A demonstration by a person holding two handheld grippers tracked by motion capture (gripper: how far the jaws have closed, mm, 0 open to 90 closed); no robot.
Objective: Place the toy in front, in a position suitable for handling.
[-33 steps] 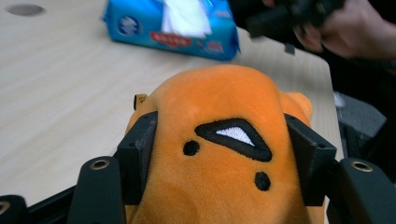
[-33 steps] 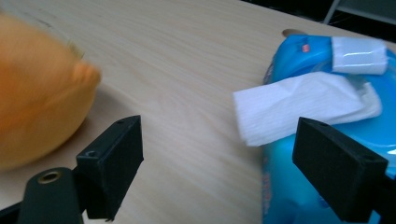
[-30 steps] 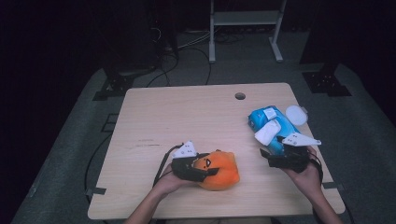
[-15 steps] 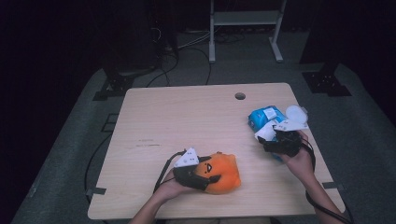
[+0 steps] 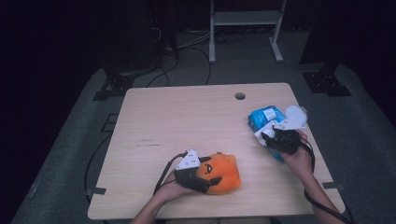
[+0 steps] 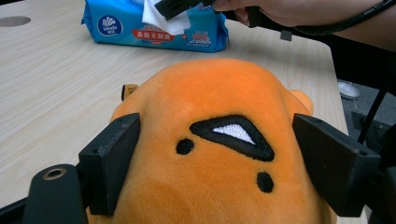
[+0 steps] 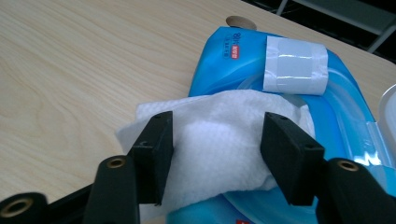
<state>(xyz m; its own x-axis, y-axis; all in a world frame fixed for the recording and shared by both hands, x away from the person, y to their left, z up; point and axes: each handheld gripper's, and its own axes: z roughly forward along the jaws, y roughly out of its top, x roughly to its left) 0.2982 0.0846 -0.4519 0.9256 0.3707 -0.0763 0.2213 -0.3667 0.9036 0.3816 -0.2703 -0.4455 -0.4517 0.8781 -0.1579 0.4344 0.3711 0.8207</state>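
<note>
The white wipe [image 7: 219, 135], soft and quilted, bulges from the glossy blue wipes pack [image 5: 262, 117] at the right of the high view. My right gripper [image 7: 215, 154] has just been closing; its black jaws flank the wipe, and I cannot tell whether they pinch it. The pack lies near the right edge of the wooden table [image 5: 187, 121], with bare wood at upper left. My left gripper [image 6: 224, 163] has just been opening around the plush orange toy [image 5: 222, 172] at lower centre, jaws at its sides. Both forearms enter from below.
</note>
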